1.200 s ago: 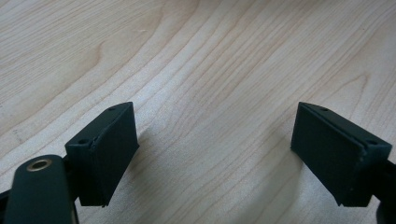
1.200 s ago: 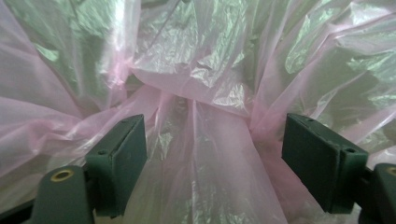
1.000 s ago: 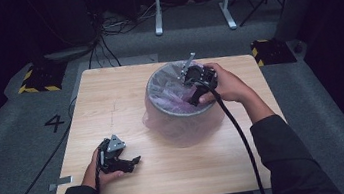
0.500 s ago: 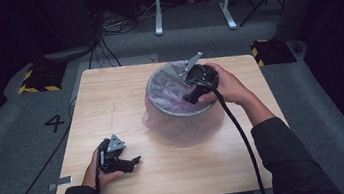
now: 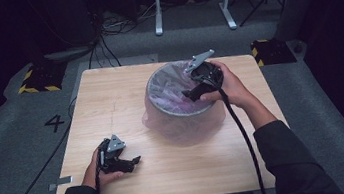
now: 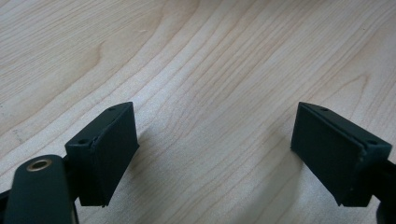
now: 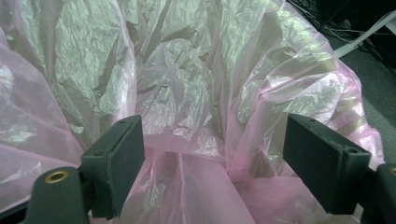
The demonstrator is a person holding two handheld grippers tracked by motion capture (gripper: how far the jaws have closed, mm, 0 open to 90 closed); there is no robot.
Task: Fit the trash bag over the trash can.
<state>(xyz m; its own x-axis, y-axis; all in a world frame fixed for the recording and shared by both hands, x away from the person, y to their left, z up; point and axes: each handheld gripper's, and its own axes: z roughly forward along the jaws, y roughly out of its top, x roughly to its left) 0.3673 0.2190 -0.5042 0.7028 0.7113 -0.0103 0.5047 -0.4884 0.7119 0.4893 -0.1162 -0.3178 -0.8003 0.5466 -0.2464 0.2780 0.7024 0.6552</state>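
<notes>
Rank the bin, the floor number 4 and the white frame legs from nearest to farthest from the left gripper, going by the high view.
From the left gripper:
1. The bin, right and ahead, on the table.
2. The number 4, on the floor to the left.
3. The white frame legs, far beyond the table.

- The high view is dim; the pale wooden table [image 5: 110, 100] catches light from overhead while the surroundings sink into darkness.
- Soft, short shadows lie beneath the left gripper's black jaws.
- The crinkled, translucent pink plastic liner [image 7: 196, 93] shows bright glare patches.
- Both gripper views are sharp.
</notes>
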